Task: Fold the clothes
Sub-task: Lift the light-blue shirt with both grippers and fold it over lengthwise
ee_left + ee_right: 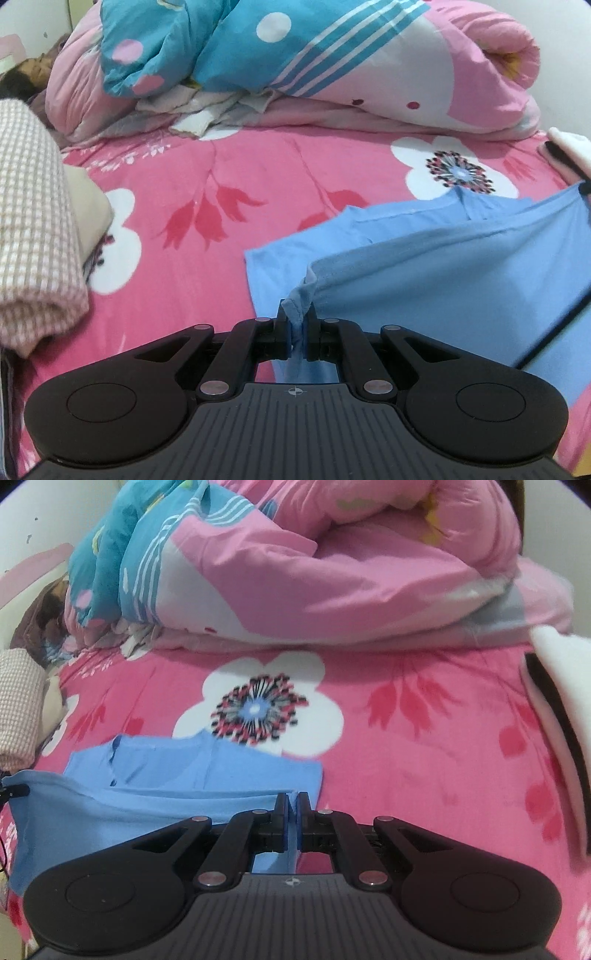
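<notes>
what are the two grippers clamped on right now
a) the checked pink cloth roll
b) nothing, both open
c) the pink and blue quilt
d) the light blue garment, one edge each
d: the left gripper pinches a bunched bit of the light blue garment, and the right gripper is shut on another edge of it, above the pink floral bedsheet.

We are in a home bedroom, as shown by the bed (207,173) with its pink flowered sheet, the rolled-up pink and blue quilt (295,66) at its far side, and a folded checked blanket (33,206) beside us.
</notes>
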Demonstrator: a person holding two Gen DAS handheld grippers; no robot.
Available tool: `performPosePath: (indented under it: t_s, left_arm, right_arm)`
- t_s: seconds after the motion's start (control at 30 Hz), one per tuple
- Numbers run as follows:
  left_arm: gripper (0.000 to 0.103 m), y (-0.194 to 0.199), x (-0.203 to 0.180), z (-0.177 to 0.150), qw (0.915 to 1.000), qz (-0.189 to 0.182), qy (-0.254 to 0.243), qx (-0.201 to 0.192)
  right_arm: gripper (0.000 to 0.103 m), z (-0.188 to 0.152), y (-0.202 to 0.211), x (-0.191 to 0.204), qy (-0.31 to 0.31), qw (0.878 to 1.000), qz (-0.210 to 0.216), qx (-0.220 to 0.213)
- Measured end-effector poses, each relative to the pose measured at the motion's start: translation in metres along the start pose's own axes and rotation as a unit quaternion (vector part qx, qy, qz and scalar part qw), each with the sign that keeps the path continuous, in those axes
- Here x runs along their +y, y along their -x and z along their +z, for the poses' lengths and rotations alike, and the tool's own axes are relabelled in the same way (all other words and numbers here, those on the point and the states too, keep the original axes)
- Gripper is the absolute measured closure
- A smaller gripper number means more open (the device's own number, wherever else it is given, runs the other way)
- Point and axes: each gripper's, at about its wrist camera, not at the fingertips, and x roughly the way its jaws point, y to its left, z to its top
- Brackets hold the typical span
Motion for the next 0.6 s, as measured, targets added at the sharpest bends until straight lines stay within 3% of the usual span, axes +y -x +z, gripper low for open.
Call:
performPosePath:
  t_s: [0.3, 0.6]
  left_arm:
    - [0.099, -0.04, 0.015, 0.023, 0.9999, 0.009, -0.002, 0.008]
    - [0.099, -0.075, 0.022, 0.04, 0.9996, 0.007, -0.013, 0.025]
  right_arm:
    - [0.1, 0.045, -0.049, -0.014, 0.006, 1.0, 0.007, -0.01]
    - [0.1, 0.058, -0.081, -0.028, -0.005, 1.0, 0.003, 0.007]
